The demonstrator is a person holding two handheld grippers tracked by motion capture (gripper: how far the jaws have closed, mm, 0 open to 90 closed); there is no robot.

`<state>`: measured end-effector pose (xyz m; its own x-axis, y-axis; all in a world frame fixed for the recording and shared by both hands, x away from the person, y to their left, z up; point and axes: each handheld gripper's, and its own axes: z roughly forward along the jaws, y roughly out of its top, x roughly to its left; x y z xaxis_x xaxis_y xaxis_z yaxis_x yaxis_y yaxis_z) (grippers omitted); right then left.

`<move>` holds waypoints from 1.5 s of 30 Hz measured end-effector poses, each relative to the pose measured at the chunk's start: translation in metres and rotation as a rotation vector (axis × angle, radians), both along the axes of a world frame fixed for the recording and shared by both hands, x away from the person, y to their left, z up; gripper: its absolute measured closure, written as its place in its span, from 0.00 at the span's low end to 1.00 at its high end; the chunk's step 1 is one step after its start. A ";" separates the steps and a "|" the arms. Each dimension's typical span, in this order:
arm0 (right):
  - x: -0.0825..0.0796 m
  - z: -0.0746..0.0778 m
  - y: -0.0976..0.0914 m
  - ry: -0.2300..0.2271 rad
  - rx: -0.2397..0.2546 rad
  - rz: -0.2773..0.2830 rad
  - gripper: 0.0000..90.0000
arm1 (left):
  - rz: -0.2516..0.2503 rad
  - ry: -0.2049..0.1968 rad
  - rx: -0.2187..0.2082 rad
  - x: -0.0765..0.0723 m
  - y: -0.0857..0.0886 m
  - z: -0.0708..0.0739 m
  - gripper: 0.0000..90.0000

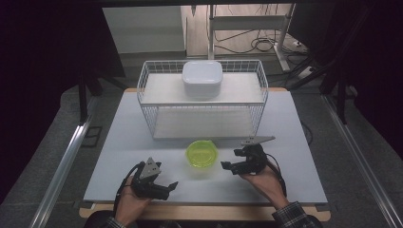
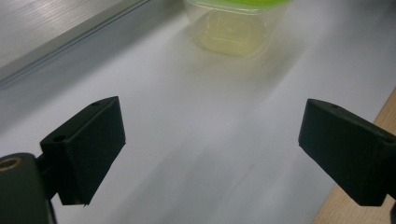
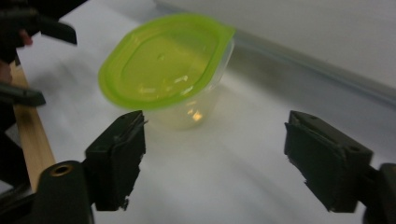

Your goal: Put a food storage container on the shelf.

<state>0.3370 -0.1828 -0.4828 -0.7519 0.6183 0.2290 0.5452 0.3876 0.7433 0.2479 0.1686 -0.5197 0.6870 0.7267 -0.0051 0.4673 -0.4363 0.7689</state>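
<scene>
Sitting on table: the tub [image 1: 202,153] stood upright on the white table [image 1: 294,142], green lid [image 3: 163,60] on, between the two grippers and just in front of the wire rack [image 1: 203,97].
Tub up close: clear walls, lime lid pressed down all round; in the right gripper view it sat ahead of the jaws and a little to their left, apart from both pads.
Left gripper [image 1: 164,187]: rested low near the table's front edge, held in the left hand [image 1: 128,202]; jaws released and spread wide, bare table between them in the left gripper view [image 2: 212,154]; tub well ahead, at the top of that view.
Right gripper [image 1: 233,166]: held in the right hand [image 1: 266,183], beside the tub on its right, not touching it; jaws released, standing apart with only table between them [image 3: 212,154].
Rack: two white shelves, a white box [image 1: 202,78] with its lid on the upper shelf.
Table edge: wooden strip [image 3: 30,135] showed past the white top on the person's side.
</scene>
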 end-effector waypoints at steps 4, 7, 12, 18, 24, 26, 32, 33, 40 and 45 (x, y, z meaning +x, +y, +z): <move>0.018 0.003 0.000 0.050 0.060 -0.019 0.32 | 0.011 0.003 -0.001 0.001 0.002 -0.001 0.08; 0.029 0.001 0.004 0.096 0.098 -0.015 0.38 | 0.015 0.006 -0.011 0.002 0.004 -0.002 0.08; 0.041 -0.002 0.015 0.156 0.132 -0.022 0.51 | 0.007 0.006 -0.002 0.002 0.004 -0.002 0.08; 0.055 -0.007 0.022 0.234 0.165 -0.029 0.58 | 0.004 0.003 0.002 0.002 0.003 -0.002 0.08; 0.067 -0.016 0.031 0.339 0.210 -0.034 0.68 | -0.001 0.002 0.008 0.001 0.002 -0.002 0.08; 0.068 -0.018 0.032 0.355 0.205 -0.038 0.72 | -0.007 0.001 0.011 0.001 0.001 -0.002 0.08; 0.070 -0.023 0.029 0.419 0.256 -0.033 0.89 | -0.012 -0.003 0.022 0.001 -0.001 -0.003 0.08; 0.070 -0.023 0.028 0.430 0.261 -0.032 0.90 | -0.013 -0.003 0.023 0.001 -0.001 -0.003 0.08; 0.065 -0.018 0.030 0.415 0.261 -0.032 0.91 | -0.012 -0.009 0.025 0.000 0.000 -0.002 0.08; 0.061 -0.009 0.026 0.393 0.301 -0.040 0.91 | -0.006 -0.016 0.013 0.000 0.001 -0.001 0.08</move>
